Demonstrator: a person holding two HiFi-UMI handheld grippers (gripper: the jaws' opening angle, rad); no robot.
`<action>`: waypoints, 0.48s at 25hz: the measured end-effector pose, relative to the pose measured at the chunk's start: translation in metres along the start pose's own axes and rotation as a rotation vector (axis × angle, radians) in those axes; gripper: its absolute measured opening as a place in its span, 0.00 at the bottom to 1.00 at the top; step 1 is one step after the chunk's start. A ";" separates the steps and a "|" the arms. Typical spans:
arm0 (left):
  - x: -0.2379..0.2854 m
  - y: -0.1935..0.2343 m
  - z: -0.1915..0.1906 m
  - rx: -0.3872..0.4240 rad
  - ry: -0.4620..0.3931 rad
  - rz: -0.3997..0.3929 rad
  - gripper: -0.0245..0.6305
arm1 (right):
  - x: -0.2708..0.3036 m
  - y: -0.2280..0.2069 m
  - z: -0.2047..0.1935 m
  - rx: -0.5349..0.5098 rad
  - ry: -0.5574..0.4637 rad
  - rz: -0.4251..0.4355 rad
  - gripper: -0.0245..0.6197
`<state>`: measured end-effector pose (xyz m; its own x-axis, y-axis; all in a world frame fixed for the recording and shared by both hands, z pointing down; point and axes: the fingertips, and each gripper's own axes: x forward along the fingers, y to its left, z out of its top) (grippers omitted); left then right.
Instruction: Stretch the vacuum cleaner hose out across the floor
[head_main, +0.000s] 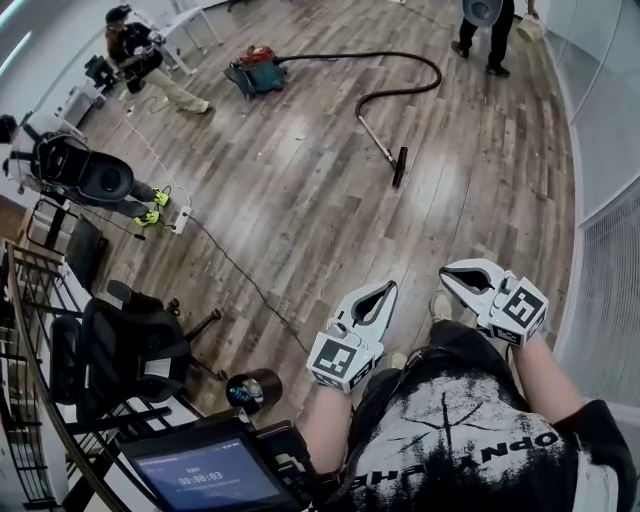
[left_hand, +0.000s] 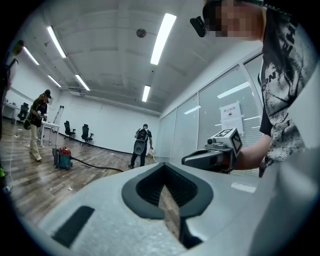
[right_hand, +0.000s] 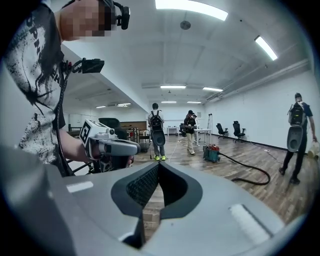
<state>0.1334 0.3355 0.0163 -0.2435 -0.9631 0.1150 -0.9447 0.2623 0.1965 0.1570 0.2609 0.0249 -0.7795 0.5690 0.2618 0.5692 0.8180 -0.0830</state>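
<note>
Standing well apart from the work, I hold both claws out ahead of my body, and neither has anything in it. The left claw (head_main: 390, 288) has its jaws closed together, with only floorboards showing through the gap behind the tips, and the right claw (head_main: 448, 272) is likewise closed and empty. The vacuum cleaner hose (head_main: 340, 56) lies across the room on the wooden floor (head_main: 300, 200). It runs from the vacuum cleaner (head_main: 256, 70) in a loop that doubles back on itself to the rigid wand (head_main: 378, 138) and the floor nozzle (head_main: 400, 166), so it is not yet stretched. I judge the step in hand to be the approach, with no part of the task proper begun. The next move calls for closing the distance to the nozzle end, parting one claw, and taking the wand or hose near that end so the loop can be drawn straight, away from the machine. Hazards noted: a thin cable (head_main: 240, 275) crosses the floor to my left and an office chair (head_main: 130, 345) stands beside it. One person (head_main: 490, 30) stands just beyond the hose's bend, another (head_main: 140, 55) is near the machine, and a glass wall (head_main: 600, 150) bounds the right side.
</note>
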 end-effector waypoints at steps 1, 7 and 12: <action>0.004 0.007 0.003 -0.001 -0.002 0.010 0.04 | 0.005 -0.006 0.003 -0.010 0.000 0.014 0.05; 0.024 0.037 0.009 -0.004 0.012 0.064 0.04 | 0.034 -0.037 0.009 0.011 0.000 0.076 0.05; 0.059 0.075 0.021 0.005 0.038 0.134 0.04 | 0.055 -0.094 0.015 -0.023 -0.022 0.137 0.05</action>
<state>0.0432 0.2966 0.0175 -0.3595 -0.9163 0.1766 -0.9053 0.3883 0.1720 0.0569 0.2169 0.0329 -0.6997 0.6769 0.2288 0.6761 0.7307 -0.0942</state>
